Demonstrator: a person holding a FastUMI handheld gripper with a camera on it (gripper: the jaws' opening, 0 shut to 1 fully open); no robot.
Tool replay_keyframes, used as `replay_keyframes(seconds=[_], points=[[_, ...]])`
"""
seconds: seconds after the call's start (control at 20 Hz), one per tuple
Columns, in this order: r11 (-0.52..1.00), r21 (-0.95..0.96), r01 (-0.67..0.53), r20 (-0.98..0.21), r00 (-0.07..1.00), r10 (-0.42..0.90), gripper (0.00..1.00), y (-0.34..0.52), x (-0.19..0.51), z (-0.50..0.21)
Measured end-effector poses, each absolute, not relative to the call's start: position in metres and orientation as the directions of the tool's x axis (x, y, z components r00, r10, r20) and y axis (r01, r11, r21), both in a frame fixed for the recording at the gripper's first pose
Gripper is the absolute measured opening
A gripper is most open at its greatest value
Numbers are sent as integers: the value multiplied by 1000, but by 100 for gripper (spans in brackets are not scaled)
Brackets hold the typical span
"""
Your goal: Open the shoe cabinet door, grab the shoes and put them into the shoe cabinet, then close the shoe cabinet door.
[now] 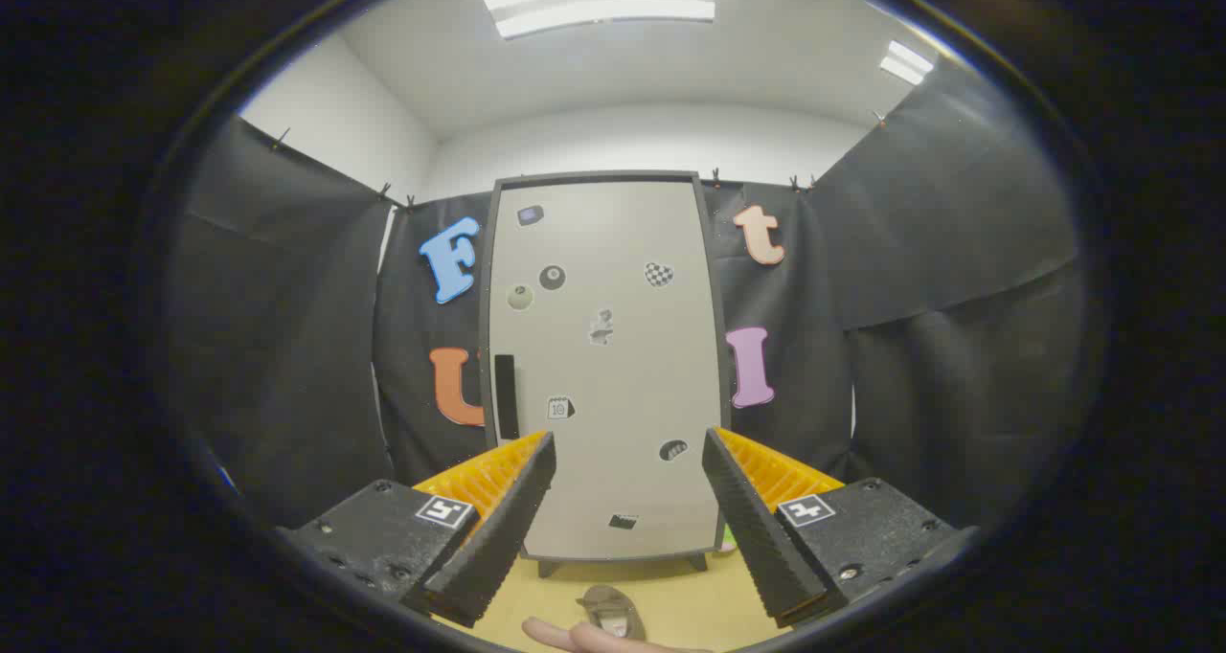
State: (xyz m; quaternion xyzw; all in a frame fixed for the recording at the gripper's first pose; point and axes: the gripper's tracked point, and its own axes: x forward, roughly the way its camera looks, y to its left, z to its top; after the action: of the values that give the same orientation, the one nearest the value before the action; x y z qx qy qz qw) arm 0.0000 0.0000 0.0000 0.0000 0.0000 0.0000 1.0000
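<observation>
The shoe cabinet point(603, 366) stands upright beyond my fingers, a tall grey box in a dark frame on short legs. Its door is shut, dotted with several small stickers, and carries a dark vertical handle point(506, 396) near its left edge. My gripper point(627, 452) is open, its fingers spread wide with nothing between them, pointing at the lower half of the door from some distance. A brownish shoe point(610, 610) lies on the yellow floor point(670, 591) below and between the fingers, in front of the cabinet. A person's hand point(575, 636) reaches in beside the shoe.
Black cloth walls close the booth on the left, right and behind the cabinet. A small green thing point(730, 538) shows at the cabinet's lower right corner. Ceiling lights shine overhead.
</observation>
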Motion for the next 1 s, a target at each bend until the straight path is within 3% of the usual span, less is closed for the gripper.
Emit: replay_keyframes(seconds=[0.8,1.0], points=[[1000,-2,-17,12,1000,17,100,-2,8,9],[997,-9,-78,19,997,78,100,19,44,15]])
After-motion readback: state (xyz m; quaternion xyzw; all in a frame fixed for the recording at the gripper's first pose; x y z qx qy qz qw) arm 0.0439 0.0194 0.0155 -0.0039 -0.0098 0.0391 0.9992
